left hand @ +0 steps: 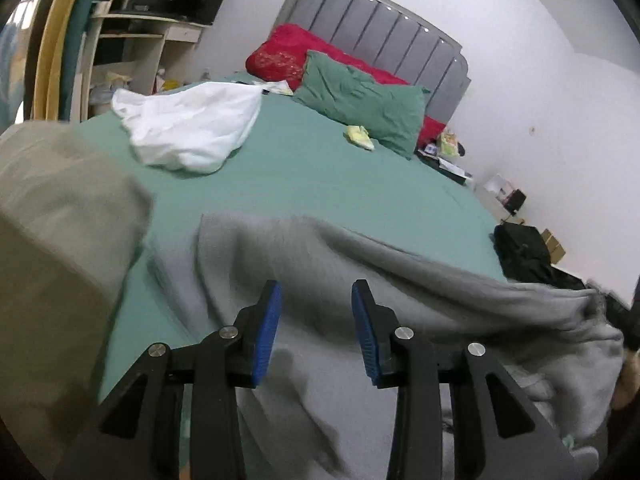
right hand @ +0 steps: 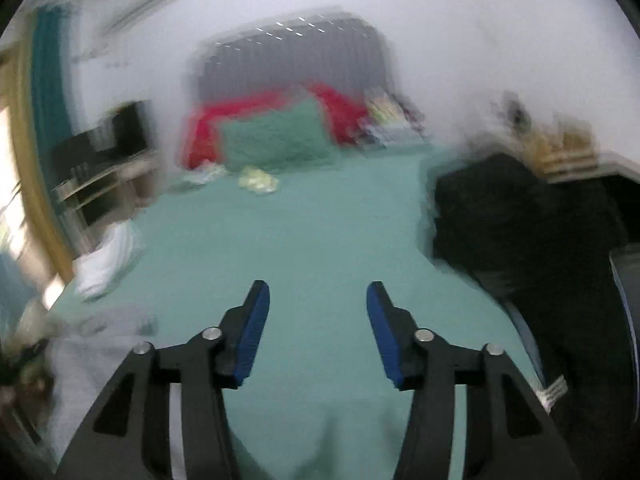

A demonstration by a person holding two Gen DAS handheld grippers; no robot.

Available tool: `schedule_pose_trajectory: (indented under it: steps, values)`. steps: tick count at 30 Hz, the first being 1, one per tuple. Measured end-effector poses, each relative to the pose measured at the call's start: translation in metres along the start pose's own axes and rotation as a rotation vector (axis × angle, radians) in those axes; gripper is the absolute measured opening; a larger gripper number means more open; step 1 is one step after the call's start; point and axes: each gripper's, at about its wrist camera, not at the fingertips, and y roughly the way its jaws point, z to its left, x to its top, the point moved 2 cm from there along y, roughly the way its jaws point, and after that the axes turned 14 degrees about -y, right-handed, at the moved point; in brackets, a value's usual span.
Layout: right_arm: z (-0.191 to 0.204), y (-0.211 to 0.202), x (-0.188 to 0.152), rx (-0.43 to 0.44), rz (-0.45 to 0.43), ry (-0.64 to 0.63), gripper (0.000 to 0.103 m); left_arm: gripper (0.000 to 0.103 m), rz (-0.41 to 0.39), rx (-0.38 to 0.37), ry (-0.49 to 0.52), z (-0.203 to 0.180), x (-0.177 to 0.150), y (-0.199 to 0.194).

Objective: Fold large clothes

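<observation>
A wide bed (left hand: 320, 184) covered with a smooth teal-green sheet is seen, backed by a grey padded headboard with vertical channels (left hand: 384, 28). At its head, a crumpled red blanket (left hand: 280, 56) is heaped, and a rumpled green pillow (left hand: 360, 100) is laid against it. A small pale-yellow folded cloth (left hand: 360, 136) is placed on the sheet just beside the pillow. A loose white garment (left hand: 188, 128) is bunched near the far left side. A large grey fleece garment (left hand: 360, 264) is spread in folds across the near end. A beige cloth (left hand: 56, 216) is seen at the near left, blurred. A dark black bundle (right hand: 512, 216) is seen at the right edge.
</observation>
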Motion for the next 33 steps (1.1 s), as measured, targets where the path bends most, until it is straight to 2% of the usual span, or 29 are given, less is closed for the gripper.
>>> schedule_pose_trajectory:
  steps: [2,3,5,7,9,10,11,12,14,16,17,18,20,21,22,23,24,26,27,29,30,31,32,33]
  values:
    - [-0.046,0.03,-0.025,-0.029,0.176,0.098,0.052,0.045,-0.001,-0.032,-0.002,-0.007,0.012,0.019]
    - [-0.056,0.032,-0.036,-0.06,0.216,0.098,0.052,0.046,0.003,-0.03,-0.011,-0.005,0.016,0.029]
    - [-0.05,0.019,-0.042,-0.065,0.188,0.063,0.053,0.051,0.01,-0.04,-0.041,0.003,0.027,0.051]
    - [-0.016,0.003,-0.032,-0.031,0.118,0.024,0.057,0.052,0.046,-0.087,-0.055,0.006,0.03,0.071]
    - [0.041,-0.007,-0.016,0.109,-0.028,-0.031,0.071,0.052,0.062,-0.135,-0.009,-0.004,0.029,0.093]
    - [0.091,-0.003,-0.006,0.244,-0.091,-0.122,0.085,0.052,0.078,-0.143,0.019,-0.011,0.027,0.102]
    - [0.127,0.003,-0.003,0.339,-0.105,-0.2,0.096,0.052,0.088,-0.149,0.038,-0.018,0.025,0.108]
    - [0.17,0.014,-0.004,0.458,-0.113,-0.298,0.098,0.052,0.081,-0.144,0.064,-0.028,0.021,0.11]
    - [0.216,0.04,-0.009,0.578,-0.124,-0.395,0.098,0.052,0.101,-0.086,0.112,-0.046,0.022,0.108]
    - [0.246,0.065,-0.014,0.586,-0.126,-0.479,0.098,0.052,0.074,-0.163,0.059,-0.07,0.039,0.082]
    - [0.247,0.069,-0.016,0.549,-0.133,-0.487,0.098,0.052,0.04,-0.239,0.045,-0.088,0.053,0.062]
    - [0.24,0.079,-0.01,0.463,-0.121,-0.466,0.098,0.052,0.009,-0.29,0.063,-0.107,0.065,0.045]
    - [0.203,0.073,0.003,0.39,-0.143,-0.366,0.098,0.052,-0.065,-0.367,0.1,-0.143,0.086,0.014]
    - [0.175,0.059,0.019,0.352,-0.205,-0.301,0.098,0.052,-0.104,-0.442,0.106,-0.173,0.102,-0.006]
    - [0.161,0.044,0.025,0.332,-0.247,-0.268,0.099,0.052,-0.123,-0.488,0.123,-0.195,0.11,-0.016]
    - [0.131,0.028,0.035,0.311,-0.303,-0.218,0.101,0.053,-0.138,-0.532,0.153,-0.221,0.117,-0.024]
    - [0.104,0.01,0.042,0.305,-0.334,-0.175,0.101,0.053,-0.158,-0.584,0.216,-0.263,0.123,-0.03]
    - [0.073,-0.007,0.044,0.325,-0.329,-0.126,0.101,0.053,-0.17,-0.646,0.288,-0.32,0.128,-0.026]
    - [0.058,-0.016,0.043,0.305,-0.329,-0.105,0.101,0.053,-0.163,-0.711,0.313,-0.362,0.128,-0.018]
    - [0.041,-0.026,0.039,0.257,-0.352,-0.096,0.101,0.053,-0.122,-0.814,0.341,-0.413,0.125,-0.002]
    - [0.034,-0.036,0.029,0.222,-0.362,-0.097,0.102,0.053,-0.092,-0.844,0.383,-0.441,0.12,0.01]
    - [0.031,-0.043,0.02,0.208,-0.362,-0.099,0.102,0.053,-0.045,-0.843,0.453,-0.465,0.11,0.028]
    - [0.03,-0.044,0.008,0.203,-0.349,-0.096,0.102,0.053,-0.03,-0.788,0.491,-0.477,0.103,0.043]
    - [0.032,-0.04,-0.005,0.211,-0.324,-0.09,0.102,0.053,-0.035,-0.687,0.523,-0.48,0.093,0.06]
